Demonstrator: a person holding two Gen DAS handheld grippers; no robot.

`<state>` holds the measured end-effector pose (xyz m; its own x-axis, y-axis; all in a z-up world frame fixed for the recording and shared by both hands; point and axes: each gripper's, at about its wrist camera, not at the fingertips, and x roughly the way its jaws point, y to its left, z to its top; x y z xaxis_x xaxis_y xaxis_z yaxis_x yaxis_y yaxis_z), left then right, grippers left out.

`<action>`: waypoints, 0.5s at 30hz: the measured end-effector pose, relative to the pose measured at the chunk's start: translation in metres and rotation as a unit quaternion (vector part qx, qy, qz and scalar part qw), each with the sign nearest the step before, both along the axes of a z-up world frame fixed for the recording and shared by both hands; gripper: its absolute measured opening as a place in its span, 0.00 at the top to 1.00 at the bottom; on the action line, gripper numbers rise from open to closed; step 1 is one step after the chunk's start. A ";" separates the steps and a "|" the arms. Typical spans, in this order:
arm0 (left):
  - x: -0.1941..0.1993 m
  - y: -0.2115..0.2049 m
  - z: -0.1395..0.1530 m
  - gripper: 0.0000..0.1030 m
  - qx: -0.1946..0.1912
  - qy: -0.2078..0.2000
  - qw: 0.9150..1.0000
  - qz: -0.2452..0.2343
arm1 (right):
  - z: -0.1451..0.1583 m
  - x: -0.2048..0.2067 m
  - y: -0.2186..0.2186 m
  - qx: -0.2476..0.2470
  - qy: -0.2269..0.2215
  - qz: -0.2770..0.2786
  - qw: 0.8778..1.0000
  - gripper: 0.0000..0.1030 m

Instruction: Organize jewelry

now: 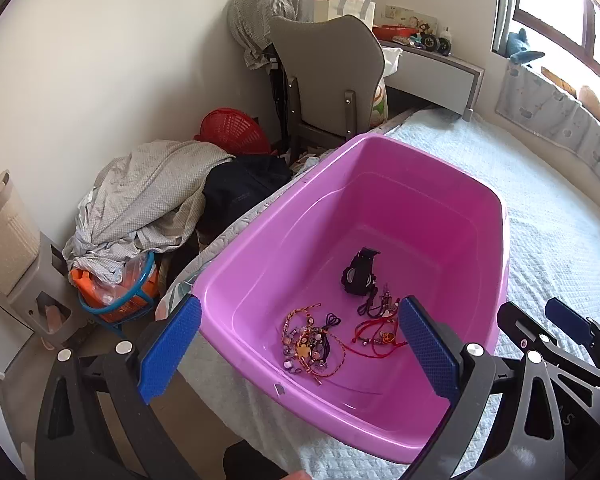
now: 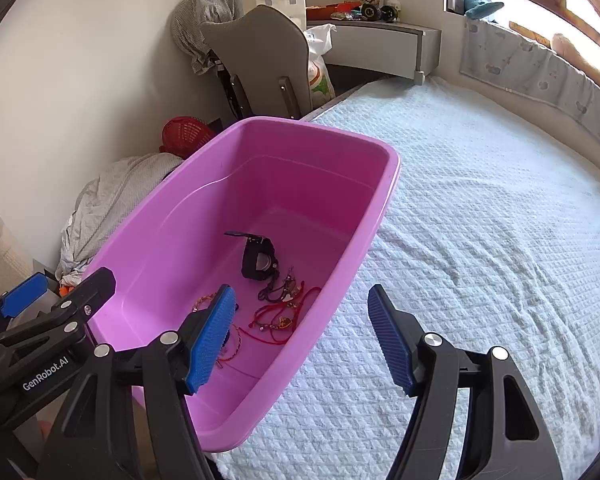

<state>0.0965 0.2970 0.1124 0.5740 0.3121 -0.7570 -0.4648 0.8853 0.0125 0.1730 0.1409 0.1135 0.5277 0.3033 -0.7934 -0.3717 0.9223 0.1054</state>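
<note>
A pink plastic tub (image 1: 500, 208) (image 2: 392, 168) stands on the bed's left edge. On its floor lie a black watch (image 1: 360, 272) (image 2: 258, 260), dark purple cords (image 1: 374, 306) (image 2: 280, 286), red string bracelets (image 1: 374, 334) (image 2: 278, 320) and a tangle of orange and beaded bracelets (image 1: 312, 348). My left gripper (image 1: 300, 352) hangs open above the tub's near end, with nothing between its blue pads. My right gripper (image 2: 302, 340) is open too and straddles the tub's right rim, holding nothing. Its left pad (image 2: 212, 340) hides part of the beaded tangle.
The bed (image 2: 480, 220) has a white quilted cover that stretches right of the tub. Left of the bed lie a pile of clothes (image 1: 152, 196), a red basket (image 1: 232, 128) and a blue-rimmed basket (image 1: 120, 300). A grey chair (image 1: 328, 76) and a desk (image 1: 432, 68) stand behind.
</note>
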 end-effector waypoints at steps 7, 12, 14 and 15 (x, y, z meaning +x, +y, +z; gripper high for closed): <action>-0.003 0.001 0.004 0.06 0.004 -0.004 1.000 0.000 | 0.003 -0.004 0.001 -0.007 -0.008 -0.001 1.000 0.36; -0.003 0.001 0.006 0.06 0.008 -0.005 1.000 0.000 | 0.006 -0.004 0.001 -0.006 -0.009 -0.002 1.000 0.36; -0.003 0.001 0.006 0.06 0.007 -0.005 1.000 0.000 | 0.007 -0.005 0.002 -0.006 -0.010 -0.002 1.000 0.36; -0.003 0.001 0.006 0.06 0.007 -0.004 1.000 -0.001 | 0.007 -0.005 0.002 -0.007 -0.011 -0.003 1.000 0.36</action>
<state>0.0934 0.2979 0.1185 0.5809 0.3227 -0.7473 -0.4641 0.8855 0.0217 0.1682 0.1429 0.1209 0.5466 0.2889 -0.7860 -0.3687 0.9258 0.0838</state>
